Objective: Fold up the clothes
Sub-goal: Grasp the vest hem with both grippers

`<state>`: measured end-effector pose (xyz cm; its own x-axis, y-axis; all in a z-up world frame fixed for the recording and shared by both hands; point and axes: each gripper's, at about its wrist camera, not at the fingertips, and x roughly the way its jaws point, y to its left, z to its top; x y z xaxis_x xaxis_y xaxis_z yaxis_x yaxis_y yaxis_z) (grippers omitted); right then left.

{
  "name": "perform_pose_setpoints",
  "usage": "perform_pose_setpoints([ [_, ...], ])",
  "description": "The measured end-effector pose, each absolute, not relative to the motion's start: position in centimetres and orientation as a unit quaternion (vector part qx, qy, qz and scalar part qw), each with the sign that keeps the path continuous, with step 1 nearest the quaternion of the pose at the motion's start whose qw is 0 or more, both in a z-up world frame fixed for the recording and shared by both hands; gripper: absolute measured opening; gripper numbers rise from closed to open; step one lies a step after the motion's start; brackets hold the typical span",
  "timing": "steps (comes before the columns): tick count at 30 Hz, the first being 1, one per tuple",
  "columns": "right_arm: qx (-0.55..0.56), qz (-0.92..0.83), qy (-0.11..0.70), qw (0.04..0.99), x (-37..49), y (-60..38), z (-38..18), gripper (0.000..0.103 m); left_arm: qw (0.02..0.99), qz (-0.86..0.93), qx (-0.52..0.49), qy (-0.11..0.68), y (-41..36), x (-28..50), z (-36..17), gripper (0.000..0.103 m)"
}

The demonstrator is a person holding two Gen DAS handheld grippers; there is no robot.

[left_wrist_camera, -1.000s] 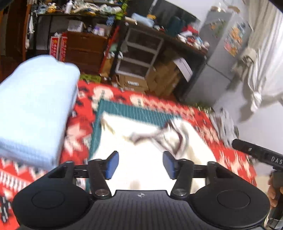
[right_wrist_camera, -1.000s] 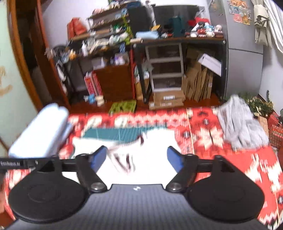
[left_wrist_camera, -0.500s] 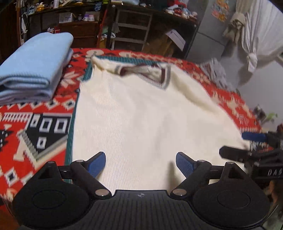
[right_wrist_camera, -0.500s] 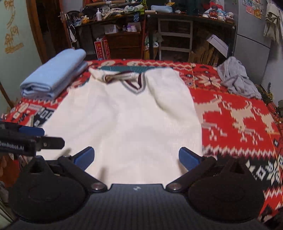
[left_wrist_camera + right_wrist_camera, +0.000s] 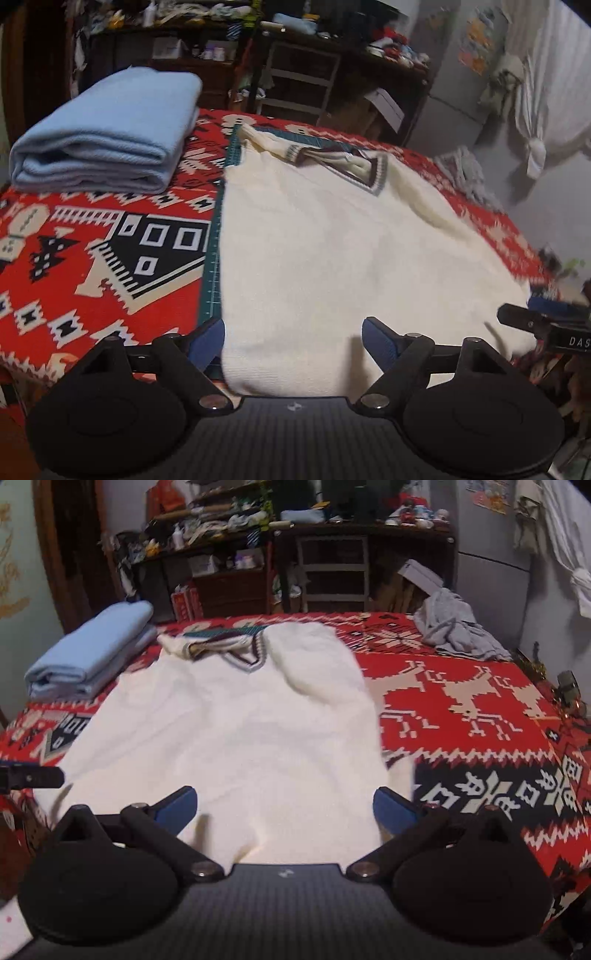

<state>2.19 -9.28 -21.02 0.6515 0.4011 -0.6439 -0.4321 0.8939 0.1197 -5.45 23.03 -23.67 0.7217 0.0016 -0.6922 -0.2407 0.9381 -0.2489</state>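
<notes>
A cream V-neck sweater (image 5: 332, 251) with a dark striped collar lies spread flat on the red patterned cloth, hem toward me; it also shows in the right wrist view (image 5: 236, 731). My left gripper (image 5: 293, 341) is open and empty, low over the hem's left corner. My right gripper (image 5: 284, 810) is open and empty, low over the hem's right part. The right gripper's finger shows in the left wrist view (image 5: 532, 321), and the left gripper's finger shows at the left edge of the right wrist view (image 5: 33, 777).
A folded light-blue garment (image 5: 107, 136) (image 5: 92, 653) lies at the far left. A crumpled grey garment (image 5: 454, 627) lies at the far right corner. A green cutting mat (image 5: 212, 266) lies under the sweater. Cluttered shelves (image 5: 332, 568) and a refrigerator (image 5: 491, 561) stand behind.
Both grippers dropped from a raised view toward the sweater's hem and opened wider. The sweater now lies spread flat on the cloth.
</notes>
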Motion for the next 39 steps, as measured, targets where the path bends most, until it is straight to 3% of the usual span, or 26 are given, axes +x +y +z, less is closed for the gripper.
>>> perform_pose_setpoints([
  [4,-0.022,0.213,0.347,0.913,3.4,-11.1,-20.8,0.098,0.899,0.070,-0.199,0.384,24.9,-4.7,-24.8,0.051],
  [11,-0.020,0.205,0.374,0.904,6.3,-12.4,-21.4,0.074,0.896,0.043,-0.187,0.401,24.9,-2.6,-24.9,0.045],
  [14,-0.016,0.214,0.384,0.898,7.8,-11.8,-21.4,0.066,0.895,0.034,-0.165,0.413,24.7,-1.5,-24.9,0.035],
  [15,-0.017,0.215,0.386,0.897,8.2,-11.4,-21.4,0.065,0.895,0.032,-0.158,0.417,24.7,-1.1,-25.0,0.026],
  [16,-0.019,0.219,0.388,0.895,8.7,-11.1,-21.5,0.056,0.895,0.030,-0.153,0.417,24.6,-0.9,-24.9,0.013],
  [17,-0.023,0.223,0.387,0.894,9.0,-10.8,-21.5,0.038,0.897,0.028,-0.147,0.417,24.5,-0.7,-24.7,0.011],
  [19,-0.048,0.223,0.384,0.895,9.5,-10.2,-21.2,0.015,0.899,0.025,-0.137,0.415,24.3,-0.3,-24.4,0.008],
  [24,-0.081,0.245,0.394,0.882,10.5,-9.5,-20.7,0.014,0.918,0.014,-0.115,0.379,24.3,-0.1,-21.6,0.008],
  [26,-0.079,0.249,0.415,0.872,11.5,-9.7,-21.0,0.023,0.921,0.010,-0.128,0.368,24.9,0.1,-20.7,0.008],
  [27,-0.072,0.248,0.419,0.871,12.0,-9.9,-21.1,0.036,0.921,0.012,-0.136,0.366,25.2,0.3,-20.5,0.008],
  [28,-0.064,0.248,0.421,0.870,12.5,-10.2,-21.2,0.038,0.919,0.014,-0.144,0.366,25.4,0.5,-20.5,0.008],
  [29,-0.057,0.247,0.424,0.869,13.0,-10.4,-21.4,0.022,0.918,0.015,-0.152,0.367,25.7,0.6,-20.6,0.008],
  [31,-0.049,0.253,0.422,0.869,13.4,-10.3,-21.0,0.007,0.917,0.014,-0.159,0.366,25.8,0.8,-20.5,0.008],
  [39,-0.020,0.298,0.344,0.890,14.2,-9.1,-13.7,0.005,0.940,0.029,-0.154,0.303,27.8,3.5,-14.8,0.008],
])
